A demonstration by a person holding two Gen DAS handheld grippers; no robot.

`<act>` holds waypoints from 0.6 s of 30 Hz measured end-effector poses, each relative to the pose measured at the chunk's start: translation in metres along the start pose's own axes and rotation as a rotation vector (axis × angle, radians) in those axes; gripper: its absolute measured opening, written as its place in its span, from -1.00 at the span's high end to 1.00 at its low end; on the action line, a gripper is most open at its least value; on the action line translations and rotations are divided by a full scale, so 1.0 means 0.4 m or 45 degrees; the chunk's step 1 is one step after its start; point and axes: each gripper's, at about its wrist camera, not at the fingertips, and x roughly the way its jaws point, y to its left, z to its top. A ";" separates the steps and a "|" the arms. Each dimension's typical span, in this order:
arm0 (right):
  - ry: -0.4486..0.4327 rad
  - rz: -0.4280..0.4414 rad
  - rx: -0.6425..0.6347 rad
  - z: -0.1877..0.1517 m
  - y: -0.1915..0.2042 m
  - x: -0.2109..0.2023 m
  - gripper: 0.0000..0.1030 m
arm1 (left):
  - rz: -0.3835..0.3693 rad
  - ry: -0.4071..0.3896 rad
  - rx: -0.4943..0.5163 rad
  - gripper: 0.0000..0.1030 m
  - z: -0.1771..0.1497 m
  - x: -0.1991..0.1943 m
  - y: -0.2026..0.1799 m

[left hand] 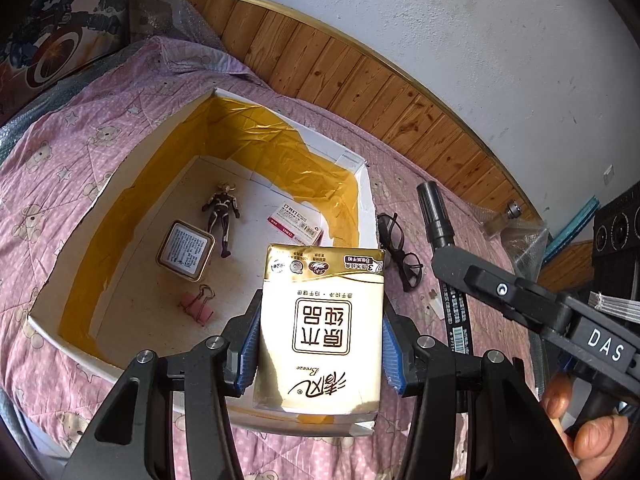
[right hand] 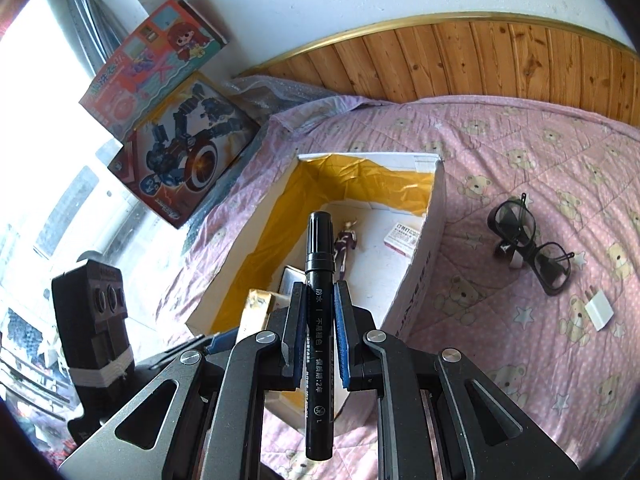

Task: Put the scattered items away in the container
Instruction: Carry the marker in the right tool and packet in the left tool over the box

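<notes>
both my tongs loaded over the white box [left hand: 120, 184] on the pink quilt [left hand: 80, 120]

inside the box i see a tin [left hand: 185, 250], a toy figure [left hand: 222, 216], a pink binder clip [left hand: 198, 306] and a small label packet [left hand: 295, 226]; my left gripper [left hand: 318, 336] clamps the tissue pack [left hand: 322, 332] above the box's near edge; my right gripper [right hand: 320, 320] pinches the black marker [right hand: 319, 320]; glasses [right hand: 528, 244] and a white plug [right hand: 599, 312] lie on the quilt, right of the box

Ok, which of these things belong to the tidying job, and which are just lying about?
Job:
- box
- tissue pack, held by left gripper
- marker, held by right gripper
- glasses on the bedspread
- white plug on the bedspread

Lying about:
- two toy boxes by the window
- bubble wrap
</notes>
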 end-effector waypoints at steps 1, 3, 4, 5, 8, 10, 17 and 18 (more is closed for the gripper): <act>0.001 -0.001 -0.005 0.010 0.000 0.007 0.74 | -0.001 0.008 0.001 0.00 -0.001 0.007 -0.002; 0.005 0.001 -0.009 0.028 -0.003 0.021 0.74 | 0.000 0.024 0.004 0.00 -0.002 0.021 -0.006; 0.008 0.003 -0.012 0.037 -0.004 0.029 0.74 | -0.002 0.032 0.002 0.00 -0.002 0.028 -0.007; 0.010 0.001 -0.015 0.045 -0.005 0.037 0.74 | -0.004 0.040 0.003 0.00 -0.002 0.035 -0.009; 0.022 0.000 -0.025 0.068 -0.007 0.061 0.74 | -0.002 0.062 0.007 0.00 -0.002 0.055 -0.015; 0.029 -0.006 -0.035 0.082 -0.009 0.077 0.74 | -0.002 0.076 0.013 0.00 -0.003 0.066 -0.018; 0.047 -0.030 -0.078 0.132 -0.010 0.130 0.74 | 0.028 0.149 0.050 0.00 -0.016 0.112 -0.025; 0.052 -0.034 -0.083 0.139 -0.012 0.139 0.74 | 0.035 0.160 0.049 -0.01 -0.019 0.119 -0.022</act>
